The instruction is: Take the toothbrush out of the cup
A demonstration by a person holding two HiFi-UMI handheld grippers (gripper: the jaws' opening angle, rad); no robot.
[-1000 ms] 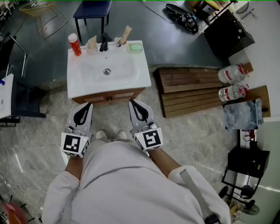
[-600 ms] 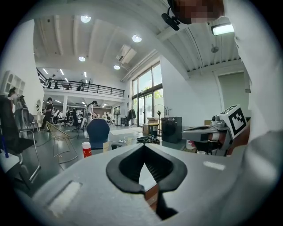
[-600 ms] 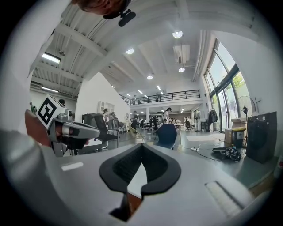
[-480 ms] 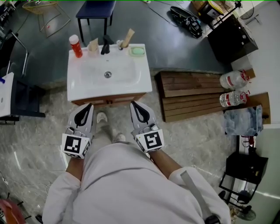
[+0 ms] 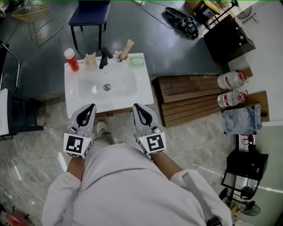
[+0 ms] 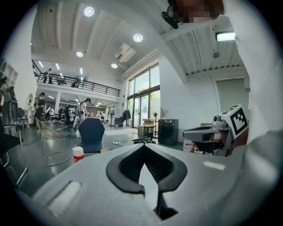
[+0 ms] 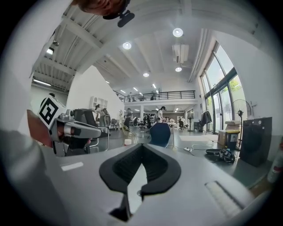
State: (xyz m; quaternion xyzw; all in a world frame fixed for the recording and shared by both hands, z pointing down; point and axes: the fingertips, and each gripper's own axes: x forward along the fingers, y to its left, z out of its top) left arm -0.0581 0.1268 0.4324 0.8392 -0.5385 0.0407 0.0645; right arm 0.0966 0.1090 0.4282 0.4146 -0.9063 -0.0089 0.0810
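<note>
Left gripper (image 5: 87,109), right gripper (image 5: 138,109): fingers pressed together on both, nothing between; held near front edge of desk (image 5: 143,90).
Toothbrush (image 5: 128,45) slanted in cup (image 5: 120,56) at back edge, well apart from both grippers, just right of black tap (image 5: 104,55), beside green soap (image 5: 136,61).
Risk of toppling cup if reaching in with fingers not parted; of dragging light cup along on slanted pull; of clipping tap.
White desk, sunken basin, red bottle (image 5: 70,59) back left.
Grey stone floor, wooden pallets (image 5: 190,95) right, blue chair (image 5: 90,11) behind; big open hall.
</note>
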